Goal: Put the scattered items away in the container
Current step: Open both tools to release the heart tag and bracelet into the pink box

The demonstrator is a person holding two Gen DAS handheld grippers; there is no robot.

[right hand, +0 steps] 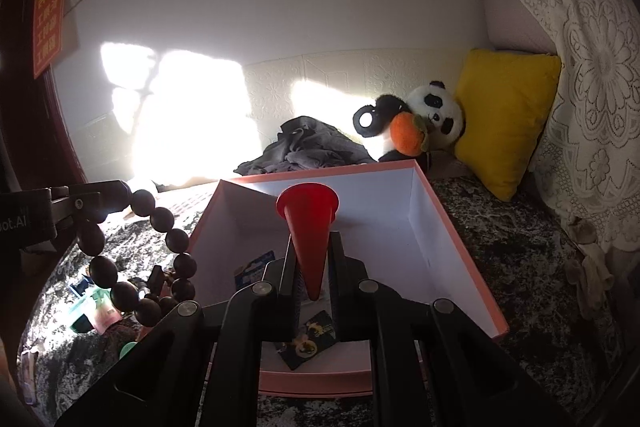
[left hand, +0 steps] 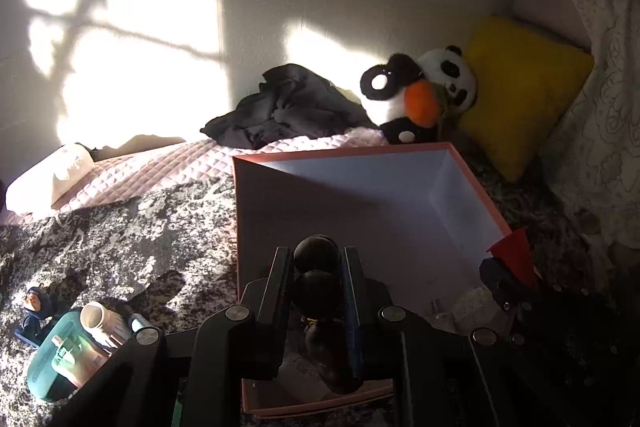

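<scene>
A pink box [left hand: 472, 183] with a white inside lies open on the dark patterned bedcover. My left gripper [left hand: 316, 253] is shut on a bracelet of dark round beads [left hand: 316, 283] and hovers over the box's near side. In the right wrist view the bead bracelet [right hand: 176, 239] hangs in a loop from the left gripper [right hand: 116, 195] beside the box's left wall. My right gripper [right hand: 314, 239] is shut on a red cone [right hand: 308, 223], wide end forward, above the box [right hand: 460, 247]. A picture card [right hand: 306, 339] and a blue-white packet [right hand: 252, 273] lie inside. The red cone [left hand: 514, 247] also shows at the box's right rim.
A teal case [left hand: 56, 363], a cream tube [left hand: 100, 319] and a small figurine [left hand: 34, 303] lie left of the box. Behind it sit a panda plush [left hand: 432, 83], a yellow pillow [left hand: 520, 91], a crumpled dark cloth [left hand: 288, 107] and a lace-covered cushion [right hand: 592, 99].
</scene>
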